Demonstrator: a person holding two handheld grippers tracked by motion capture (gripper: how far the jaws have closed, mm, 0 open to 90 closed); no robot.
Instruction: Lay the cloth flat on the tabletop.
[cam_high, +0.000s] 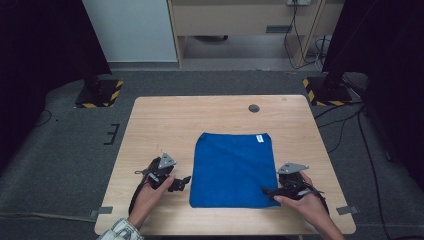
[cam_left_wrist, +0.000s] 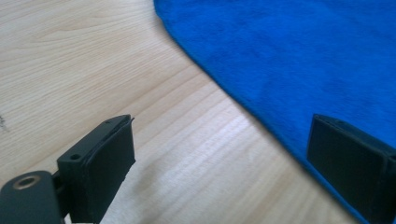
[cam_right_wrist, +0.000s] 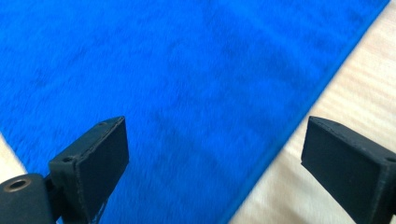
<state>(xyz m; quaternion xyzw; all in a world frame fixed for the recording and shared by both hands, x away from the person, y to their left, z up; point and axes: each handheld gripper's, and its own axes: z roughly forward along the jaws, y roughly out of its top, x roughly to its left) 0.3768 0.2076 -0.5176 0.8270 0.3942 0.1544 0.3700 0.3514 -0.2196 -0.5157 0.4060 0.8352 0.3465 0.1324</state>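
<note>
blue cloth (cam_high: 232, 170) lies flat near the middle of the wooden table (cam_high: 165, 125), a little toward our side, with a small white tag (cam_high: 259, 138) at its far right corner. we hold a gripper in each hand. our left gripper (cam_high: 184, 181) sits low over bare wood just beside the cloth's left edge near the front corner, its tips pointing at the cloth without touching it. in the left gripper view (cam_left_wrist: 219, 163) its jaws stand wide apart with nothing between them, one over wood, the other over the blue edge. our right gripper (cam_high: 267, 190) reaches in over the cloth's front right corner. in the right gripper view (cam_right_wrist: 215, 161) its jaws also gape wide, straddling the cloth's edge, and grip nothing. a dark round spot (cam_high: 254, 108) marks the table's far side.
</note>
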